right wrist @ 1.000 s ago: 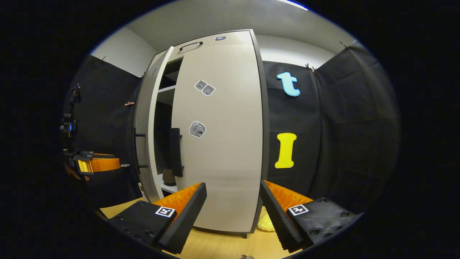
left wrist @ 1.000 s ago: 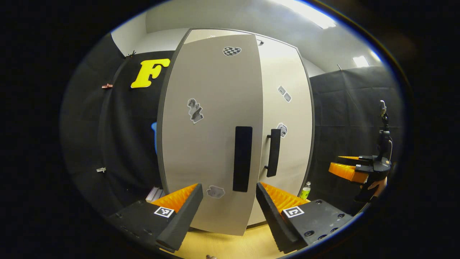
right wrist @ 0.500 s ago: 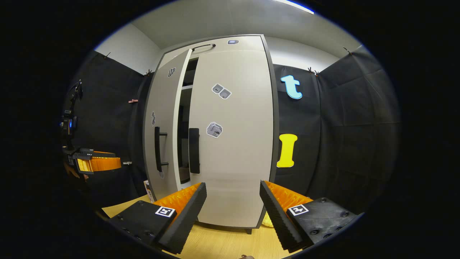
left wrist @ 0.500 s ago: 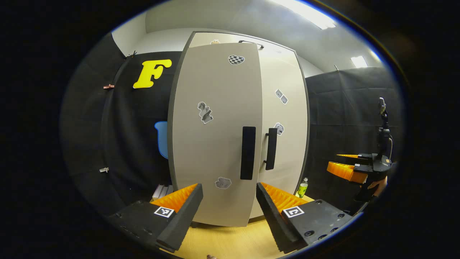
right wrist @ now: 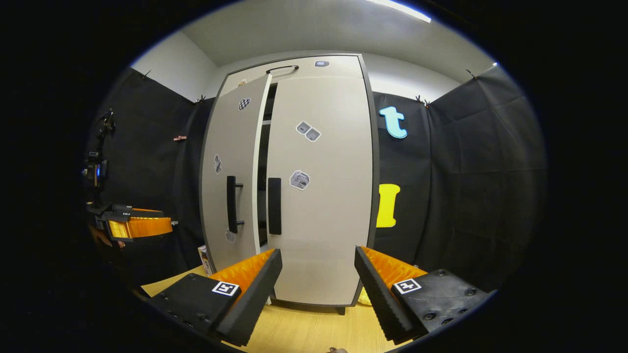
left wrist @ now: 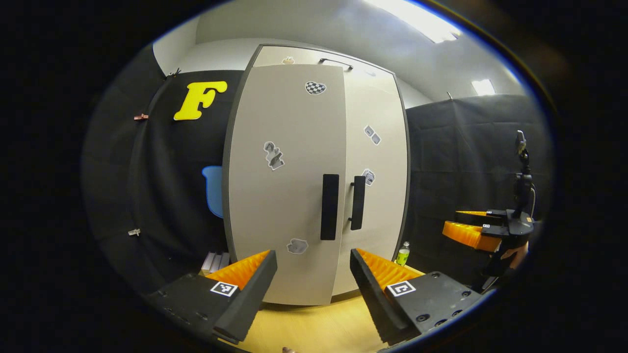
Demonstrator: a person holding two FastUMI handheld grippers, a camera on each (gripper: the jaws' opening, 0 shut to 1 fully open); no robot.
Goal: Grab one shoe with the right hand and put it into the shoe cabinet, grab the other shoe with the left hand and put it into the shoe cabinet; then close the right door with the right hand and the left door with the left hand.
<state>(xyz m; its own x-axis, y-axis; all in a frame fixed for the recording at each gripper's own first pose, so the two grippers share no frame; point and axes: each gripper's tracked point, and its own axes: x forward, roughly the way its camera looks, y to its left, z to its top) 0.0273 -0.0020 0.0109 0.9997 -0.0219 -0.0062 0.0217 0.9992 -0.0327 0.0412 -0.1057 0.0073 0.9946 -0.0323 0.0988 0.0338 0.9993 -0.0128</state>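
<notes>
In the left gripper view, the left gripper [left wrist: 313,274] hangs in front of the shoe cabinet [left wrist: 314,186] with its two fingers spread wide and nothing between them. The left door [left wrist: 284,196] fills the middle of the frame, its dark handle [left wrist: 329,206] standing just beside the handle [left wrist: 357,202] of the right door [left wrist: 375,196]; from this angle the two doors look almost flush. A green bottle [left wrist: 403,254] stands on the wooden floor [left wrist: 314,328] near the cabinet's right foot, and flat boxes [left wrist: 214,262] lean at its left foot. Far to the right, the right gripper [left wrist: 473,228] is held in a hand [left wrist: 514,254], away from the cabinet. In the right gripper view, the right gripper [right wrist: 318,277] is likewise wide open and empty, facing the right door [right wrist: 321,196], which sits shut against the frame. The left door [right wrist: 230,181] stands slightly ajar, with a narrow dark gap [right wrist: 264,162] between its edge and the right door. The shoes cannot be made out through that gap. The left gripper [right wrist: 142,225] shows at the far left, apart from the cabinet, and a pale yellow object [right wrist: 364,297] lies on the floor at the cabinet's right foot.
</notes>
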